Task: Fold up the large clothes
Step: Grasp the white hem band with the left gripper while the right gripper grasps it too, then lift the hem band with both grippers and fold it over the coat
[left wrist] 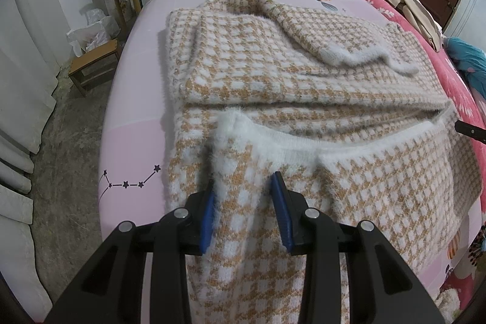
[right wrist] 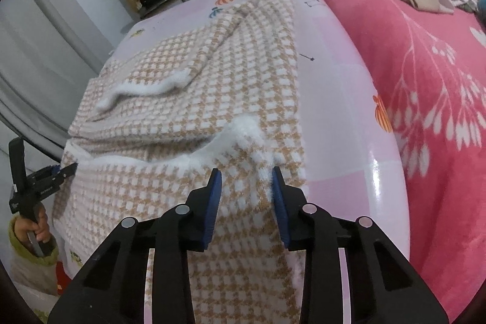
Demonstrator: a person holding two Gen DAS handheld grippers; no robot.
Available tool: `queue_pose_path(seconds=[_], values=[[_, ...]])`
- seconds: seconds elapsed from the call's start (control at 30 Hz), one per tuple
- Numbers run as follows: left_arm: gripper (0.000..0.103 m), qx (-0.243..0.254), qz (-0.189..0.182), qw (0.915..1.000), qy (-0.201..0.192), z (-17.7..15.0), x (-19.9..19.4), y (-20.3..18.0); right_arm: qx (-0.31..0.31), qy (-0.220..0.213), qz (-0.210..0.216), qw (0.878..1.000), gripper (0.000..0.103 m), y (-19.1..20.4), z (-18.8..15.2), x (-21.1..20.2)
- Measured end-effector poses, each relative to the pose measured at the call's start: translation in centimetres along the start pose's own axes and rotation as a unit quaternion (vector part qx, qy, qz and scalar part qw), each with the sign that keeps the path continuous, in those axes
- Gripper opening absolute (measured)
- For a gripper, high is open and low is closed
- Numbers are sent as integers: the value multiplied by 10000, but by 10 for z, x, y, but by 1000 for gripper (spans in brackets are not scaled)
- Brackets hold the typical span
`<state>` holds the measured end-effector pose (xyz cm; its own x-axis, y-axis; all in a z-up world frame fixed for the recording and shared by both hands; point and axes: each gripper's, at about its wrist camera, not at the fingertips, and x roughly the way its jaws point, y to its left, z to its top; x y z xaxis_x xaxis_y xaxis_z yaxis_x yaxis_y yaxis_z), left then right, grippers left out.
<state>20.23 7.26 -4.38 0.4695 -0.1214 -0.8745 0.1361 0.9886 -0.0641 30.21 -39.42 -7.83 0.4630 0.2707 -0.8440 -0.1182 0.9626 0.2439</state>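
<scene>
Fuzzy tan-and-white houndstooth knit sweater lies half-folded on the pink-sheeted bed, near edge. Left tongs and right tongs both clenched on its white-trimmed collar edge.

Left gripper and right gripper were alike in build: black plastic linkage arms with recessed slots, each jointed by round silver pins, ending in blue ribbed pads. Seen from the right wrist camera, beside the sweater's left edge, the left gripper showed a black upright handle and small white markings. The hand below it emerged from a yellow-green sleeve cuff.
</scene>
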Motion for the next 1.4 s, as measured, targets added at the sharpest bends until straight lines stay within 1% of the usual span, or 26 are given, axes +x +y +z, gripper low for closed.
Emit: queue_pose_path(seconds=[0.1, 0.37, 0.5, 0.77, 0.83, 0.87, 0.9, 0.93, 1.0, 1.13, 1.2, 1.3, 1.4], values=[[34, 1, 2, 10000, -4, 0, 0, 0, -97, -14, 23, 9999, 30, 5, -2, -2], [34, 36, 71, 10000, -39, -1, 0, -1, -36, 41, -107, 9999, 18, -1, -1, 6], [34, 52, 117, 9999, -77, -1, -1, -3, -131, 19, -192, 9997, 15, 2, -1, 7], [34, 67, 151, 9998, -112, -2, -1, -3, -166, 20, -298, 9994, 15, 4, -2, 9], [29, 121, 158, 9997, -135, -2, -2, -4, -193, 18, -360, 9992, 13, 5, -2, 11], [24, 162, 179, 9996, -170, -3, -3, -5, -213, 7, -404, 9990, 8, 6, -3, 10], [17, 236, 213, 9992, -232, -3, -6, -7, -206, 1, -406, 9990, 7, 7, -4, 9], [14, 319, 238, 9988, -295, -4, -9, -9, -193, -27, -404, 9990, 6, 8, -5, 7], [11, 434, 279, 9975, -486, -5, -20, -11, -216, -152, -425, 9987, 6, 11, -7, -2], [11, 307, 45, 9950, -947, -6, -51, -4, -108, -507, -319, 9981, 5, 16, -13, -33], [10, 195, -162, 9921, -1227, -7, -70, 3, -33, -667, -260, 9974, 5, 17, -17, -48], [10, 179, -316, 9866, -1587, -5, -92, 3, 2, -929, -295, 9952, 5, 23, -21, -70], [10, 189, -389, 9814, -1872, 6, -112, 4, 40, -1165, -229, 9929, 5, 25, -15, -88]])
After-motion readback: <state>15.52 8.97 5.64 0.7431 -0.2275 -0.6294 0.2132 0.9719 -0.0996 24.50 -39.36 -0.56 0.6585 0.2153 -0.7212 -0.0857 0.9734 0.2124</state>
